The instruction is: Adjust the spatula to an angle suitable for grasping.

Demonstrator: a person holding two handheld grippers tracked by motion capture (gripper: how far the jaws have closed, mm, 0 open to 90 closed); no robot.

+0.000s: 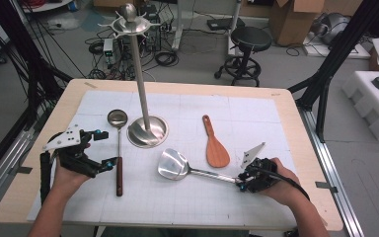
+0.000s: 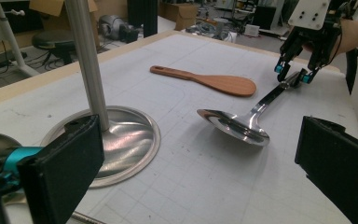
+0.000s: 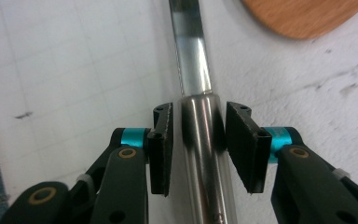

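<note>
Two grippers: one in each hand, at the near edge of the bench (image 1: pixel 281 106).
Right fingers (image 3: pixel 162 144): set on either side of the steel handle of the metal spatula (image 1: pixel 175 164); a thin gap shows between each pad and the handle, so released, not yet clamped.
Right gripper (image 1: pixel 241 181): low over the handle's end, at the near right of the bench.
Left fingers (image 2: pixel 63 172): spread wide, nothing between them.
Left gripper (image 1: pixel 103 148): just beside the ladle (image 1: pixel 118 148), apart from it.
Metal spatula, place: flat on the white grid mat (image 1: pixel 197 207), blade toward the stand's base, handle running to the right gripper.
Progress: judged early; the spatula is straddled but not gripped or lifted, and no hook of the utensil stand (image 1: pixel 145 98) carries anything. Left to do: clamp, lift, hang.
Ladle: lying with bowl far, dark wooden grip near, left of the stand.
Wooden rice paddle (image 1: pixel 216 147): flat, just beyond the spatula's handle, apart from it.
In the way: the stand's pole rises between the two grippers; the paddle lies near the lift path.
</note>
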